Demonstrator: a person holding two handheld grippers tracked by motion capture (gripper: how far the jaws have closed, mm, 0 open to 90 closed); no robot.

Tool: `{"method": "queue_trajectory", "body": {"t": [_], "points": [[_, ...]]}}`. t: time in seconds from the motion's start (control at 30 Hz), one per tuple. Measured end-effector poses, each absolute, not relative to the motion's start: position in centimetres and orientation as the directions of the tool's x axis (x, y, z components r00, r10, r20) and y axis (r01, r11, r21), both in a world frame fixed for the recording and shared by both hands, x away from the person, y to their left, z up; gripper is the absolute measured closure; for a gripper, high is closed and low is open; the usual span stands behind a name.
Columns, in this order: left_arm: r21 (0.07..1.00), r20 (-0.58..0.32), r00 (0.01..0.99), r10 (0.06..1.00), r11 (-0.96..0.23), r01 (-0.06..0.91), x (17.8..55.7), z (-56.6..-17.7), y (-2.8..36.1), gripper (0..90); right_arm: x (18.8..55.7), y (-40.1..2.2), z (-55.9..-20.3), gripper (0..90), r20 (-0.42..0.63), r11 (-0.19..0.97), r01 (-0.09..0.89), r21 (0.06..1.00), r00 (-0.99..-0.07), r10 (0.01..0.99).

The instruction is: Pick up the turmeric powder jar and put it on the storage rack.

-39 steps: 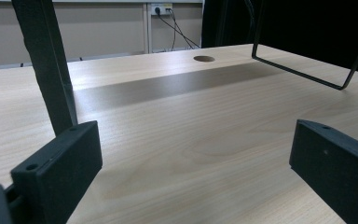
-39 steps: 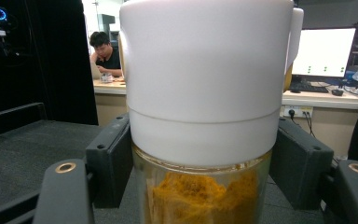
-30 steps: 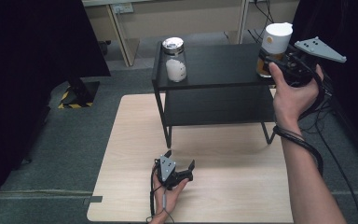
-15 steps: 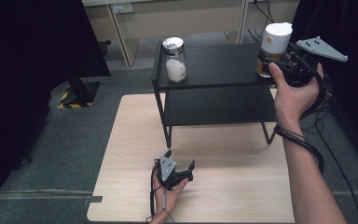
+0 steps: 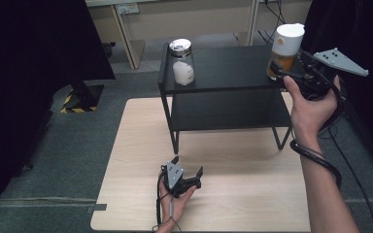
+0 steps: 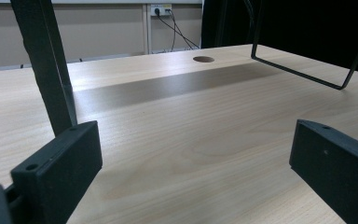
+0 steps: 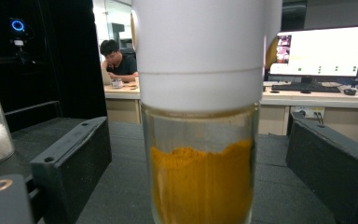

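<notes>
The right gripper (image 5: 278,73), up at two o'clock, has its jaws spread either side of the white-capped jar of orange powder (image 5: 284,50) standing on the black shelf (image 5: 233,68), not touching it, apparently lined up to grab. The left gripper (image 5: 187,167), at six o'clock, rests wide open and empty on the wooden table (image 5: 136,145), seemingly parked out of the way.

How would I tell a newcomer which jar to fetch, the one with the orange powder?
Find the black shelf standing on the wooden table. On its top, at the right end, stands the jar of orange powder between the open jaws of the right gripper. Its tall white cap sets it apart from the silver-lidded jar of white grains.
</notes>
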State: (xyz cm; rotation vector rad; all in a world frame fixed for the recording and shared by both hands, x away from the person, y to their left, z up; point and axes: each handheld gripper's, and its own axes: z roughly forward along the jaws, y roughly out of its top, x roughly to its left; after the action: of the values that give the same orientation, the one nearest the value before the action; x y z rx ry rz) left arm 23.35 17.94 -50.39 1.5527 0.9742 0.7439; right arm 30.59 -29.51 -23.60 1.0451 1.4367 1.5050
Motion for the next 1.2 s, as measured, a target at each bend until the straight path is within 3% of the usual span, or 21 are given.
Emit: {"method": "queue_trajectory", "body": {"t": [1.2], "points": [[0.979, -0.041, 0.463, 0.885, -0.056, 0.194, 23.3, -50.4, 17.9, 1.7, 26.6, -31.1, -27.9, 6.4, 0.031, -0.046, -0.029, 0.999, -0.395, 0.918]]}}
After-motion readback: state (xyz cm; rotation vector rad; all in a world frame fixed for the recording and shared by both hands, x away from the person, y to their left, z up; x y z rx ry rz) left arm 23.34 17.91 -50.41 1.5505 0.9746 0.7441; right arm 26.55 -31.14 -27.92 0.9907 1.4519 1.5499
